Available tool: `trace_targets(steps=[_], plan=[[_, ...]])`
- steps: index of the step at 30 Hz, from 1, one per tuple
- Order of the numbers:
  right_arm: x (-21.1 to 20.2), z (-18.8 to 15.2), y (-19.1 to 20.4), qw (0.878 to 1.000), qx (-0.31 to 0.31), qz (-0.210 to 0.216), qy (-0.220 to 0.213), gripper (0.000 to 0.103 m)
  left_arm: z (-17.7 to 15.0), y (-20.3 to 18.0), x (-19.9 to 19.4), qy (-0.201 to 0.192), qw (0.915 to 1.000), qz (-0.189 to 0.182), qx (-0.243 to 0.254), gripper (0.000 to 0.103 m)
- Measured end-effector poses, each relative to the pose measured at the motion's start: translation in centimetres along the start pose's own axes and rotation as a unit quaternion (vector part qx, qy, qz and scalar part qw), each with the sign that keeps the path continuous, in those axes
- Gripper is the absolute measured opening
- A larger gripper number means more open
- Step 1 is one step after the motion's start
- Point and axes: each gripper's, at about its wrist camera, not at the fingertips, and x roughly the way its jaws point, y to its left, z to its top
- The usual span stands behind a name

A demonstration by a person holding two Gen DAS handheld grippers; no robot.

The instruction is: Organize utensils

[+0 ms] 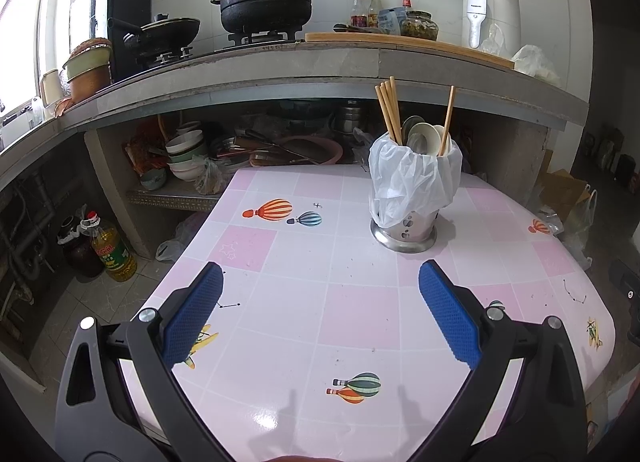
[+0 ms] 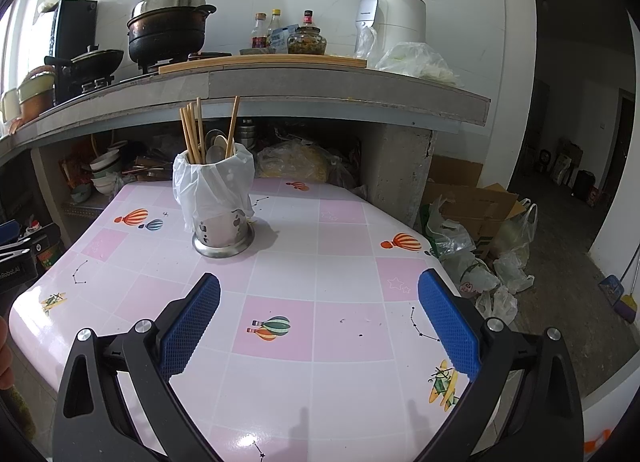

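Ahead of both sets of jaws, the utensil holder [image 1: 404,230] is seen standing upright on the table [image 1: 304,302], its steel body draped with a white plastic bag [image 1: 412,178]. Chopsticks [image 1: 390,110] and spoons [image 1: 420,136] are held inside it, their long axes near vertical with a slight lean. Seen from the left gripper [image 1: 320,310], the holder lies forward and a little toward the right jaw; seen from the right gripper [image 2: 320,314], it lies forward and toward the left jaw. Neither gripper is clearly the nearer. Both pairs of jaws are spread wide and nothing is held between them. No loose utensil is visible on the pink tiled tablecloth, so the sorting is judged to be largely done. Beyond the table, a concrete counter [image 2: 320,82] carrying a black pot [image 2: 168,34] and bottles is seen, with bowls stacked below.
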Motion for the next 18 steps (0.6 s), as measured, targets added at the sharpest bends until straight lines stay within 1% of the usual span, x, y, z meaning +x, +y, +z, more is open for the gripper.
trace_targets(steps=[18], plan=[[-0.03, 0.00, 0.03, 1.000, 0.000, 0.000, 0.000, 0.097, 0.03, 0.02, 0.02, 0.000, 1.0000, 0.001, 0.000, 0.095]])
